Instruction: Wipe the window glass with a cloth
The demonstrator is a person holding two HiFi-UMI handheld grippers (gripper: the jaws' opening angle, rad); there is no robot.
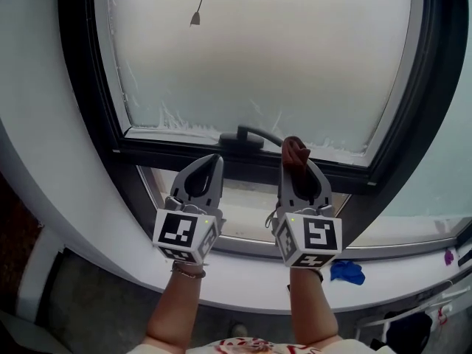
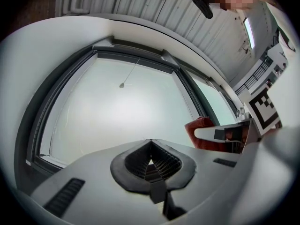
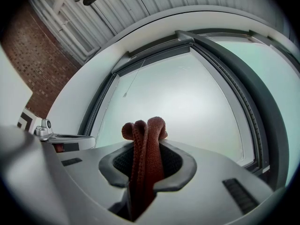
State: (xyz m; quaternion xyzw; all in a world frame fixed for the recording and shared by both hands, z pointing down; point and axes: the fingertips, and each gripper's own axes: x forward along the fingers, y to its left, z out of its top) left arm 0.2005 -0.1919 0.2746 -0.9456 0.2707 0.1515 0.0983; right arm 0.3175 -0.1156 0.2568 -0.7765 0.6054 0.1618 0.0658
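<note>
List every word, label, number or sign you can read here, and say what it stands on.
There is no readable text anywhere.
The cubes on the left gripper and right gripper bear only black-and-white square marker patterns, no letters or digits.
The cloth and window glass show no print.

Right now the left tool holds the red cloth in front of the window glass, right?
No, the right tool holds the red cloth in front of the window glass; the right gripper view shows it. The left tool is shut, empty.
</note>
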